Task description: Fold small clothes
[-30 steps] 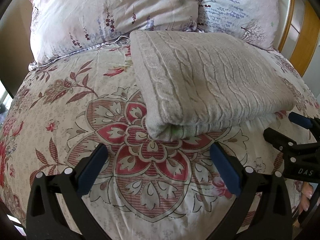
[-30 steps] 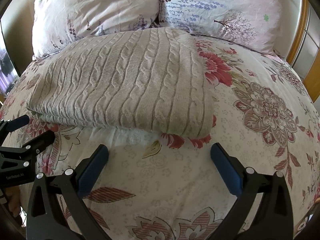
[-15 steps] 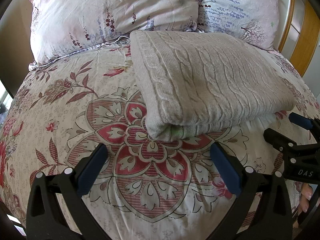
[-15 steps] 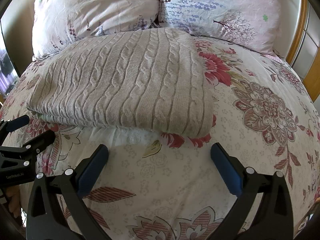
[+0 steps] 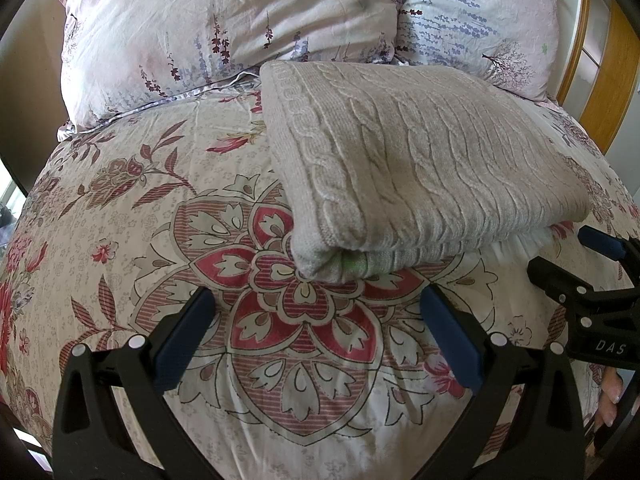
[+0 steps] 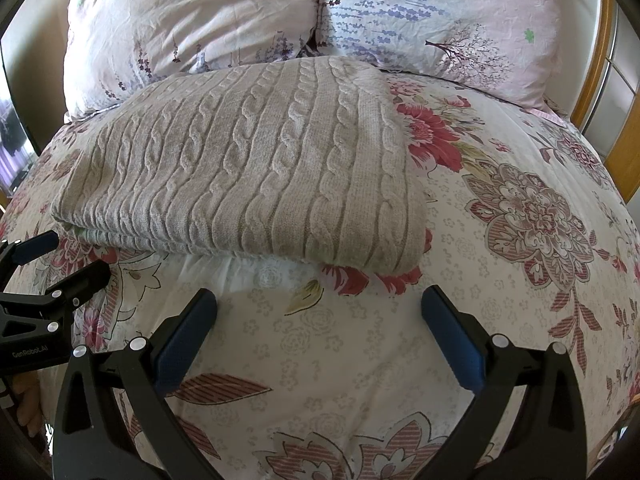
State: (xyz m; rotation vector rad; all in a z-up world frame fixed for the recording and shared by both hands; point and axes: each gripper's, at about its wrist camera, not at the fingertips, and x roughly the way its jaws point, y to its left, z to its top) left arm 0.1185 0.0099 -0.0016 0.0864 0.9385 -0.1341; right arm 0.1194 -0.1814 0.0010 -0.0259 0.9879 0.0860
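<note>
Folded sweater [image 5: 420, 168] on bedspread [image 5: 132, 216], left claw [image 5: 316, 328], right claw [image 6: 320, 328] spread wide, level, just short.

The folded cable-knit sweater [image 5: 420, 168] lies on the floral bedspread [image 5: 132, 216]. The left tool [image 5: 316, 332] hovers spread at 6 o'clock, just short of it.

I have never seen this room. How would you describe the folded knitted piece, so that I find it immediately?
Look at the bed with the floral quilt and the two pale pillows at its head. Just in front of the pillows, on the quilt, lies the folded sweater. It is the only plain beige thing there, thick, with raised cable-knit ropes, while everything around it is printed with flowers.
</note>
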